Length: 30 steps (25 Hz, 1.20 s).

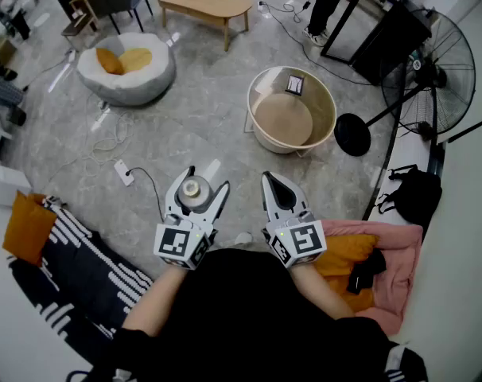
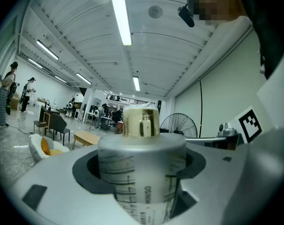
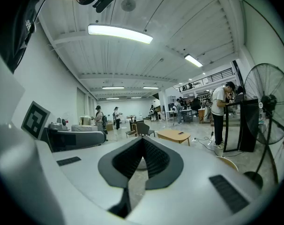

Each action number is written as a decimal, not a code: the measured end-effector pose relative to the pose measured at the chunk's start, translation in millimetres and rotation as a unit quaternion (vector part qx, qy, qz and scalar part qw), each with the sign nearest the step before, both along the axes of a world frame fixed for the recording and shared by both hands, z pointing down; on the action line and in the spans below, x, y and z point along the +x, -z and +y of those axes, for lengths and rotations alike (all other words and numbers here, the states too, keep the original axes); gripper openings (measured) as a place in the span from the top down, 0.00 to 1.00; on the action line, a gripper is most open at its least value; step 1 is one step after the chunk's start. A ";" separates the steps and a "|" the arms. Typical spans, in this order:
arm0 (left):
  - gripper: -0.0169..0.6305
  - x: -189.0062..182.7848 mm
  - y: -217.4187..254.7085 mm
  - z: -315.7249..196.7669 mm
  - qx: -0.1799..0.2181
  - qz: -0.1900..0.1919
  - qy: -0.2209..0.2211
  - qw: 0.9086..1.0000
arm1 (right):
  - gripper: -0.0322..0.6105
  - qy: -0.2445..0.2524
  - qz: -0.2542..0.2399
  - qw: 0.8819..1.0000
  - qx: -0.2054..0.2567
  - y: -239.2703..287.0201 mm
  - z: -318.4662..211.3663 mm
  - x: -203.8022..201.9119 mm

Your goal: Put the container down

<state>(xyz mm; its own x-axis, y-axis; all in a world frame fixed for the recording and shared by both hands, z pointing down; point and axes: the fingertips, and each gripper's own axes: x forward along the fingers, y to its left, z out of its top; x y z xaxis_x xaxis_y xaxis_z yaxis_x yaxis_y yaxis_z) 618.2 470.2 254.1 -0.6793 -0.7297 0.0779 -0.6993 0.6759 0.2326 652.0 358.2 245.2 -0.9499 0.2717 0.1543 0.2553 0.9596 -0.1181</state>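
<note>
A: Jaw state?
B: Left gripper (image 1: 203, 181) jaws stand wide, clamped on the container (image 2: 142, 172), which is upright above the floor (image 1: 225, 94). Right gripper (image 1: 271, 180) is closed and empty.
A: Step?
B: Carrying, not yet set down. Next move: lower to a flat spot, keep it upright, release. Avoid the cable (image 1: 155, 191) and the tub (image 1: 333, 118).
</note>
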 end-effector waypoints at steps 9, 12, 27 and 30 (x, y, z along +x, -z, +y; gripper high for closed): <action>0.44 10.4 -4.6 5.1 -0.016 0.001 0.042 0.999 | 0.92 0.025 -0.021 0.999 0.022 -3.7 -15.5 14.4; 0.44 5.9 -12.5 14.0 -0.023 0.011 0.060 0.998 | 0.92 0.020 -0.025 0.999 0.027 -13.9 -21.4 19.2; 0.44 -134.5 -45.7 34.1 -0.023 0.019 0.048 0.998 | 0.92 -0.013 0.006 0.999 0.036 -68.6 -27.8 -89.3; 0.44 -192.0 -52.6 40.3 -0.026 0.026 0.051 0.998 | 0.92 -0.018 0.000 0.999 0.028 -70.8 -29.1 -138.0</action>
<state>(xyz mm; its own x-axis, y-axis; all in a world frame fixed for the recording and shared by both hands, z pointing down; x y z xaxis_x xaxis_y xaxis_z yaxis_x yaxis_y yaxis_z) 426.2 510.5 306.8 -0.7440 -0.6507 0.1517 -0.6140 0.7554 0.2289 514.0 329.1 316.0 -0.9589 0.2285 0.1681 0.2208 0.9733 -0.0631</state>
